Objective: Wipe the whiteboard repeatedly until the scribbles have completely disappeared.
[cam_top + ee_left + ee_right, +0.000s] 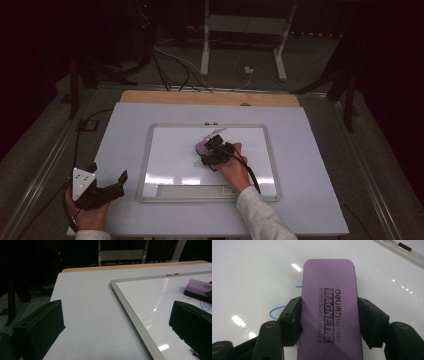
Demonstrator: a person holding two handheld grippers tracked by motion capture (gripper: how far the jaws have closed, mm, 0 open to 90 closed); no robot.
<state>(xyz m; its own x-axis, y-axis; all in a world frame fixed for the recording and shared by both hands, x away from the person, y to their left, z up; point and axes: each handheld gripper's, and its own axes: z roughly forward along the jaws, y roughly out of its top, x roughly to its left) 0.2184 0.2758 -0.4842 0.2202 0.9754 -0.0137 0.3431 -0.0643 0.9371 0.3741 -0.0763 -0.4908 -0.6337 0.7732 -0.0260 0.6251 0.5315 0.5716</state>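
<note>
Whiteboard [249,270] scribble [277,308] half under eraser [329,307]

The right claw [212,149] reaches forward and tips down from the right hand [234,170], whose light-sleeved forearm comes in from the lower edge; its two black jaws press on the long sides of what they hold. The left claw [107,186] lies low and near level in the left hand [89,212], jaws spread wide with nothing between them.
</note>
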